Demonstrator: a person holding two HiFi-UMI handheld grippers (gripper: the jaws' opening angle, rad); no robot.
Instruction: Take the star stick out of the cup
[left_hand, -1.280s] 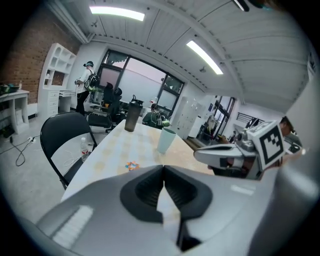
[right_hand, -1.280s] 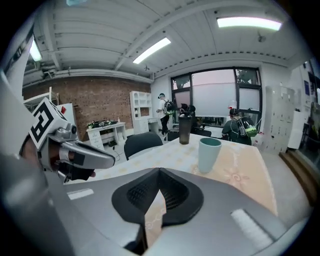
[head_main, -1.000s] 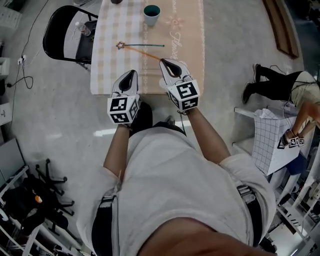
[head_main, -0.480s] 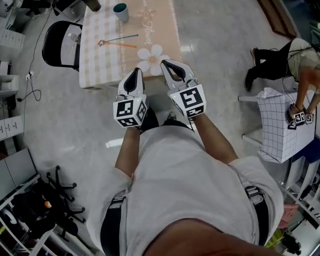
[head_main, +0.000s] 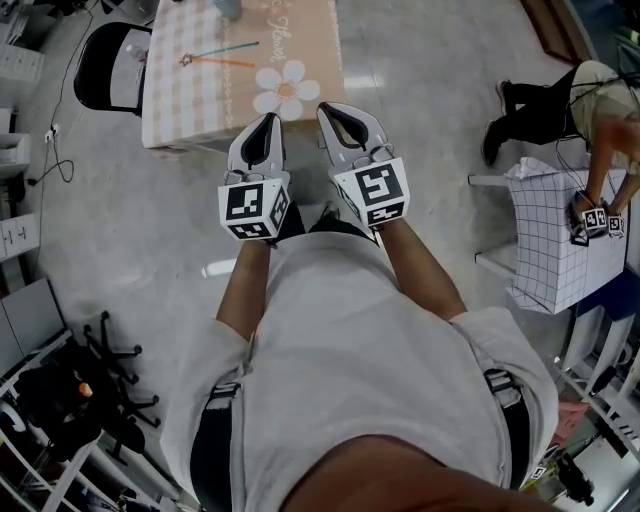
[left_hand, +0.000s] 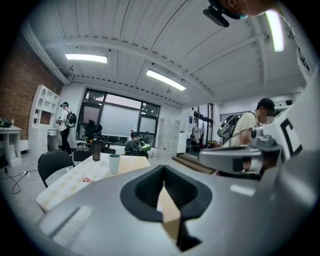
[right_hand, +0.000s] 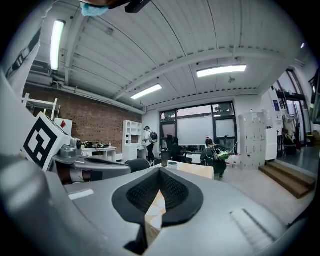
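The left gripper (head_main: 268, 120) and right gripper (head_main: 330, 108) were clenched empty, well apart from the far table (head_main: 300, 30), where the star stick (head_main: 215, 55) lay flat near the cup (head_main: 228, 8) (task seemingly done); best to hold clear, touching nothing.

The left claw (head_main: 268, 122) and right claw (head_main: 332, 110) are grey-white, with black-and-white squares on their cubes. Past them, the counter (head_main: 170, 105) cloth is peach with pale checks and a white daisy (head_main: 285, 90). On it are an orange stick (head_main: 230, 64) and a blue-green stick (head_main: 228, 49).
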